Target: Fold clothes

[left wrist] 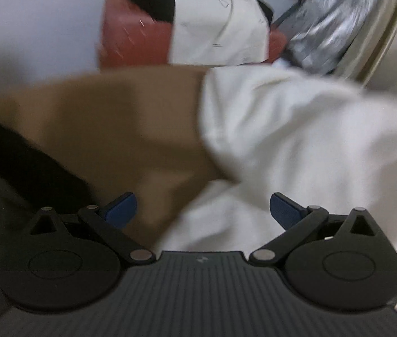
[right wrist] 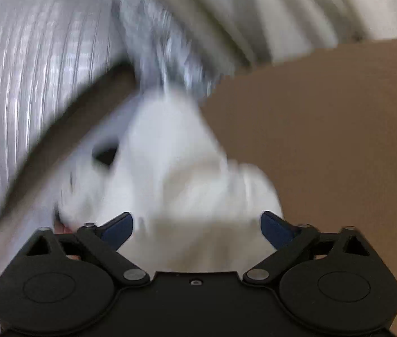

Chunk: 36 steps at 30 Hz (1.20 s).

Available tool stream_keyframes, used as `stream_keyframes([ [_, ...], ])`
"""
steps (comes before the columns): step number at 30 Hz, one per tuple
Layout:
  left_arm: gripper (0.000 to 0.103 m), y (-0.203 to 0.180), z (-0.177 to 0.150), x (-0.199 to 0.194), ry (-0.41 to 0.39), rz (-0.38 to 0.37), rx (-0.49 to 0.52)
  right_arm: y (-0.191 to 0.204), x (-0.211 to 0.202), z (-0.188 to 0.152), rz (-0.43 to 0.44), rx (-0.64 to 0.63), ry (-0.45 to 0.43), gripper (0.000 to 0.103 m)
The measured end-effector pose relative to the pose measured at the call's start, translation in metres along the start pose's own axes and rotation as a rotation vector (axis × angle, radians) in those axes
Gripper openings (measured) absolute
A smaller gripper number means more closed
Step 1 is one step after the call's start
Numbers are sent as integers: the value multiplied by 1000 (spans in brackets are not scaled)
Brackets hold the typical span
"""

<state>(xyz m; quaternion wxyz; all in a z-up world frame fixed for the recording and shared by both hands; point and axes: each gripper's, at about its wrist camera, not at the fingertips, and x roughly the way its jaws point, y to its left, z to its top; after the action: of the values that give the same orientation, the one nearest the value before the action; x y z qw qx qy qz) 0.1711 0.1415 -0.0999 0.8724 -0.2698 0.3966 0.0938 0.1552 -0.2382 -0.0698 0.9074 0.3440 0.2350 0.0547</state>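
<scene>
A white garment (left wrist: 296, 140) lies bunched on the brown table (left wrist: 100, 118), filling the right half of the left wrist view. My left gripper (left wrist: 203, 210) is open just above the garment's near edge, with nothing between its blue pads. The right wrist view, blurred by motion, shows the same white garment (right wrist: 176, 174) heaped in front of my right gripper (right wrist: 197, 227). That gripper is open too, and white cloth lies between and below its spread blue fingertips. The brown table (right wrist: 324, 140) stretches away on the right.
A red basket (left wrist: 131, 42) with white (left wrist: 218, 28) and dark clothes draped over it stands beyond the table's far edge. Silvery crinkled material (left wrist: 336, 28) lies at the far right. A ribbed silver surface (right wrist: 29, 84) borders the table on the left in the right wrist view.
</scene>
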Motion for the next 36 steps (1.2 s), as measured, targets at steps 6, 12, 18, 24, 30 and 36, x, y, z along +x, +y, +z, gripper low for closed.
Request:
stream_keyframes([
  [6,101,6,0,22,22,-7,-24,21,50,20,-116,-102,39,92],
  [12,103,47,-11,44,109,-216,-355,-3,99,2,-93,-110,234,100],
  [18,97,13,-28,57,309,-462,-308,18,79,-43,5,-201,299,58],
  [24,77,-11,-61,74,502,-727,-363,18,22,-57,149,-99,332,38],
  [30,73,-31,-86,25,583,-894,-286,-14,-69,-58,252,92,256,36],
  [36,70,-67,-126,-52,565,-922,-20,-14,-171,-74,196,32,174,36],
])
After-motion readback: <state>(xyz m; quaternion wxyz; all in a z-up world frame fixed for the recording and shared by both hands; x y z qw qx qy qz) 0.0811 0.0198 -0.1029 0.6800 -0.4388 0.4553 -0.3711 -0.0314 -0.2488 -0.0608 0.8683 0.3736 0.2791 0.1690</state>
